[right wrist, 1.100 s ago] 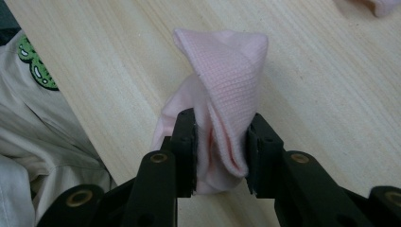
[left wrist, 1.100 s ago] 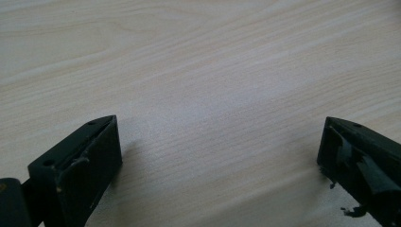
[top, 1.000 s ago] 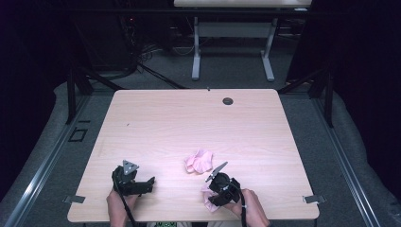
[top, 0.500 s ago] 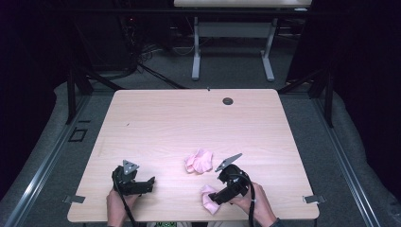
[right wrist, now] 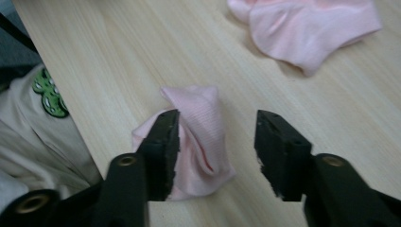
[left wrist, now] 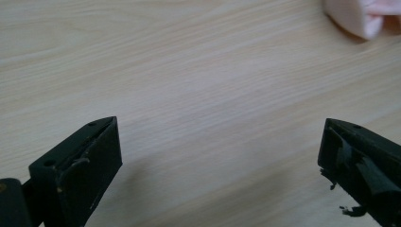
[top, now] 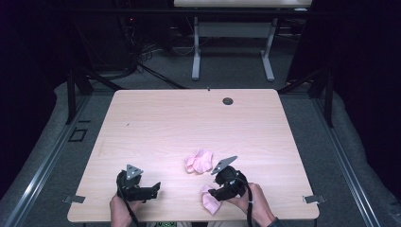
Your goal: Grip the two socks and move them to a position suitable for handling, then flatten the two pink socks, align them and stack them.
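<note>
The crumpled pink cotton sock (right wrist: 201,142) lies at the near edge of the wooden tabletop (top: 189,123). The right gripper (right wrist: 215,151) has just been closing around it, pads not yet pressing; it should close on the thick fold. The left gripper (left wrist: 220,156) is released.

I see two pale pink socks on the table (top: 156,123). The near sock (right wrist: 201,142) lies crumpled in a small bunch close to the table's front edge, folded over itself. The far sock (top: 199,161) lies just beyond it, loosely rumpled and spread wider, apart from the first.
</note>
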Demonstrator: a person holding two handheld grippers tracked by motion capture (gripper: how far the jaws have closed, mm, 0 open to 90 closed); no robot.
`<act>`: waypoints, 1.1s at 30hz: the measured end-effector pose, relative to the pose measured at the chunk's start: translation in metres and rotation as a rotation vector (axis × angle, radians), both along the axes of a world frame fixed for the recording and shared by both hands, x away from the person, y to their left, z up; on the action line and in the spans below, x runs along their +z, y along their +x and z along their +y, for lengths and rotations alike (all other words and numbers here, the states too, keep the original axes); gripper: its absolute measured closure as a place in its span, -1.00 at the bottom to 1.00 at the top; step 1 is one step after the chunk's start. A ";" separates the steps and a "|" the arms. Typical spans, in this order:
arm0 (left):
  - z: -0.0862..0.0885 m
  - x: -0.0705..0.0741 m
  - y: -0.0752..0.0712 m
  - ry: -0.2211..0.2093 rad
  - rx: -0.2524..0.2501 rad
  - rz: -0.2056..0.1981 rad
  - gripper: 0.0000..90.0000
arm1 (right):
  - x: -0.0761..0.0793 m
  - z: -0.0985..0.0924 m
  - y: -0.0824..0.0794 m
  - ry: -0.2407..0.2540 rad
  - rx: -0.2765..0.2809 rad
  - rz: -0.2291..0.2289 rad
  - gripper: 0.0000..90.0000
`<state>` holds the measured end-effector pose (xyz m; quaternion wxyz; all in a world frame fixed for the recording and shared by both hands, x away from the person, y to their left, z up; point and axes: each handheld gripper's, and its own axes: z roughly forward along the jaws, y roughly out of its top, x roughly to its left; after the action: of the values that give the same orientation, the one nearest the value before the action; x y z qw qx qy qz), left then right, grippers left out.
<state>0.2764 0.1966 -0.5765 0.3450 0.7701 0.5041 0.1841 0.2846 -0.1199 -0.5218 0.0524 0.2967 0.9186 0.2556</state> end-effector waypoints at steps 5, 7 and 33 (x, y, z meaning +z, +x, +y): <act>-0.009 0.002 -0.006 -0.006 -0.040 0.000 -0.98 | -0.011 0.007 0.002 -0.030 0.024 0.007 0.65; -0.013 0.004 -0.008 -0.016 -0.058 0.000 -0.96 | -0.013 0.007 0.002 -0.026 0.023 0.005 0.81; -0.111 0.002 -0.031 -0.189 -0.435 0.051 -0.26 | 0.009 -0.009 -0.002 0.101 -0.105 -0.008 0.91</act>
<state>0.2457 0.0854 -0.5744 0.4341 0.8292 0.3501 0.0379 0.2829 -0.1287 -0.5127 0.0541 0.3457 0.8875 0.2999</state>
